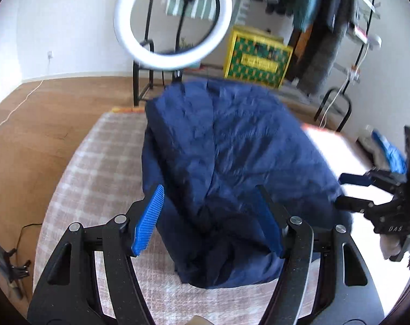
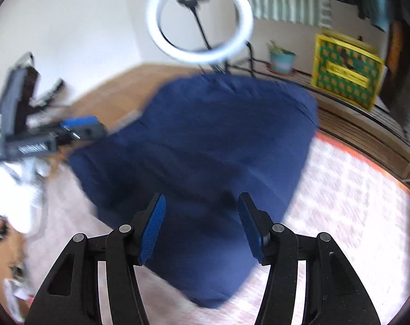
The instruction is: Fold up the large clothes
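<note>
A large dark blue garment (image 1: 232,146) lies folded into a bulky bundle on a table covered with a pale checked cloth (image 1: 96,178). My left gripper (image 1: 209,192) hangs over the bundle's near end, open, its blue pads (image 1: 148,219) apart with no cloth pinched. My right gripper (image 2: 202,199) stands open above the same garment (image 2: 205,140), nothing between its pads (image 2: 153,227). Each gripper shows in the other's view: the right gripper (image 1: 351,192) at the bundle's right edge, the left gripper (image 2: 77,127) at its left edge. Both views are motion-blurred.
A ring light (image 1: 172,19) on a stand rises behind the table's far edge. A yellow and green box (image 1: 256,57) and a potted plant (image 2: 282,57) sit on the floor beyond. Hanging clothes (image 1: 321,40) are at the back right, wooden floor (image 1: 29,124) to the left.
</note>
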Tool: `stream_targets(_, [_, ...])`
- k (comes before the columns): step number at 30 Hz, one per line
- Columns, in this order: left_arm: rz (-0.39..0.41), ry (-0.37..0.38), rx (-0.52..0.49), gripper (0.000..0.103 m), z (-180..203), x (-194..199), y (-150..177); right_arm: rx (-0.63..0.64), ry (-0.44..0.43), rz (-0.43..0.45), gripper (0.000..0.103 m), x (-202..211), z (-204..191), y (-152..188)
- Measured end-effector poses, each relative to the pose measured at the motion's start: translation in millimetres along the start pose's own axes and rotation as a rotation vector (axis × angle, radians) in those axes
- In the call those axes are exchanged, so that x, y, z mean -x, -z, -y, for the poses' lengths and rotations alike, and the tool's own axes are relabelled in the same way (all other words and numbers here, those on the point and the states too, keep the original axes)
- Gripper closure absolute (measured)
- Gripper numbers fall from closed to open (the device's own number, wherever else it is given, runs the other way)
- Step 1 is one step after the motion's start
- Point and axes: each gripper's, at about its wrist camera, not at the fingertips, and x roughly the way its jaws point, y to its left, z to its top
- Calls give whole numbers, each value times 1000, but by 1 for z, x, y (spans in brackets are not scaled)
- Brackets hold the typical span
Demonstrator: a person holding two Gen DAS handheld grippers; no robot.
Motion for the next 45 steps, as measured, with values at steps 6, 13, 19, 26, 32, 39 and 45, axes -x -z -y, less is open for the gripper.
stream_targets(6, [-164, -61, 48, 28, -31, -40, 54, -41, -42, -66, 48, -21, 11, 31])
stream_targets(13, [-152, -24, 96, 29, -34, -27, 39, -38, -82, -108, 48, -17, 22, 20])
stream_targets(19, [-84, 153, 352, 27, -87, -7, 7, -206, -203, -1, 22, 18, 62, 22])
stream_targets(26, [-215, 366, 667, 22, -144, -63, -3, -467, -294, -40, 21, -20, 106, 31])
stream_targets(32, [-251, 455, 737, 22, -148, -102, -8, -602, -377, -57, 21, -57, 125, 31])
stream_targets(39, [-261, 539, 722, 22, -130, -134, -19, -675, -443, -13, 21, -74, 130, 20])
stream_targets(45, [-282, 536, 643, 22, -115, -148, -35, -659, -420, -8, 20, -87, 122, 6])
